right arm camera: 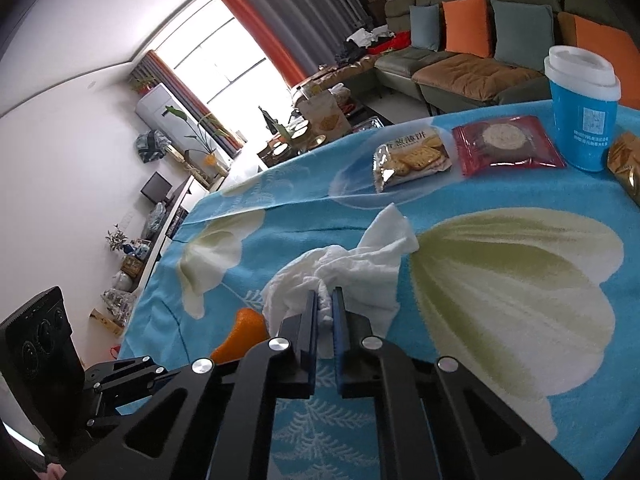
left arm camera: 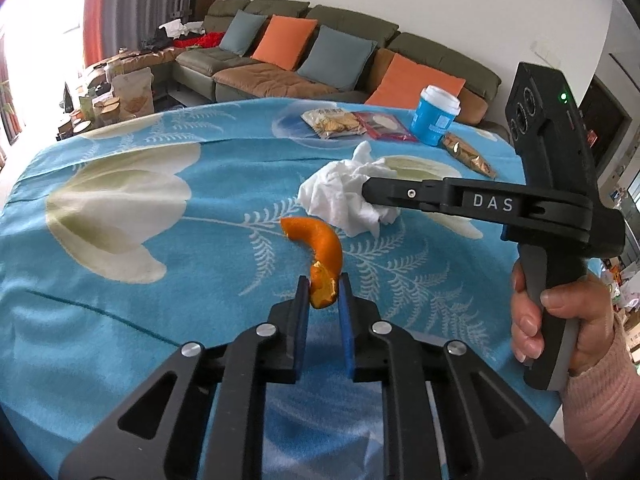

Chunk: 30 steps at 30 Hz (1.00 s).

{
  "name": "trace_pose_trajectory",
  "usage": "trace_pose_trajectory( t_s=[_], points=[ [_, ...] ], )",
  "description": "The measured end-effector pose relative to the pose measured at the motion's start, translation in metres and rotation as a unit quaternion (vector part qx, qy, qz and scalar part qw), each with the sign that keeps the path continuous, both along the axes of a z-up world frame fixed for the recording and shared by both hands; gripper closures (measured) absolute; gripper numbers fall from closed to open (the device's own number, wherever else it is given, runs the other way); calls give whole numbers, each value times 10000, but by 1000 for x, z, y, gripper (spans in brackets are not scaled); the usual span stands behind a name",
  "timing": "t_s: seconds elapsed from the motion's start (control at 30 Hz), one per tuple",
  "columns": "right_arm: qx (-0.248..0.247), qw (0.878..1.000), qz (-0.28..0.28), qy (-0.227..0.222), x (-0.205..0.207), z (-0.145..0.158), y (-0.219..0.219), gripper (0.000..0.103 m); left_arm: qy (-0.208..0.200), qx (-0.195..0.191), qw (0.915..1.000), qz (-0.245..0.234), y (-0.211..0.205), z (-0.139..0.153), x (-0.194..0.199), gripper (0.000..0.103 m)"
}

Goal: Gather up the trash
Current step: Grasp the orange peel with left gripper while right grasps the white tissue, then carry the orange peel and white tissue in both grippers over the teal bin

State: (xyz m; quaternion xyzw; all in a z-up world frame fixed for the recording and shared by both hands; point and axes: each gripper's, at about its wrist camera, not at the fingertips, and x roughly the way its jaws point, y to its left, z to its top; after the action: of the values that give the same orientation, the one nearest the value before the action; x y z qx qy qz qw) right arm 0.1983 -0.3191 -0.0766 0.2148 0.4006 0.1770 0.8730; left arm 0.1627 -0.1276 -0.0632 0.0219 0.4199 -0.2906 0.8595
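Pinching the near end of a curved orange peel (left arm camera: 320, 256), the left tool (left arm camera: 325, 292) has its two flat pads closed tight on it. The peel is bumpy and bright outside, pale on its torn edge, and bends like a hook over the cloth. Just beyond it, almost touching, sits a crumpled white tissue (right arm camera: 340, 276), soft and wrinkly, with one corner sticking up. The right tool (right arm camera: 325, 308) is squeezed narrow on a fold of that tissue. A hand (left arm camera: 560, 320) in a fuzzy pink sleeve holds its black handle.

Farther back lie a shiny cracker packet (right arm camera: 412, 156), a flat red packet (right arm camera: 508, 146), a blue cup (right arm camera: 582, 112) with a white lid, and a gold wrapper (left arm camera: 468, 154), all near the far edge. Lots of bare room lies on the left side.

A fuzzy blue cloth (left arm camera: 120, 320) with big white flowers covers the tabletop. Behind it are a long sofa (left arm camera: 280, 72) with orange and grey-blue pillows and a bright window (right arm camera: 216, 60).
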Motion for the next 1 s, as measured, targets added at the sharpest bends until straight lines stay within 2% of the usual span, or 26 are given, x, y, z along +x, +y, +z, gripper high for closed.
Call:
trace_pose_trajectory(
  t_s=[0.2,0.8,1.0],
  points=[
    [187,9997,0,-135,-9,8,-5,98,-106,-79,9999,53,9,9,-10,89],
    [350,9985,35,-428,-37,24,-8,98,-361,-142,9991,184,28,23,-32,90],
    [436,9972,179,-577,-48,32,-1,98,-482,-191,9983,269,45,31,-44,91]
  ],
)
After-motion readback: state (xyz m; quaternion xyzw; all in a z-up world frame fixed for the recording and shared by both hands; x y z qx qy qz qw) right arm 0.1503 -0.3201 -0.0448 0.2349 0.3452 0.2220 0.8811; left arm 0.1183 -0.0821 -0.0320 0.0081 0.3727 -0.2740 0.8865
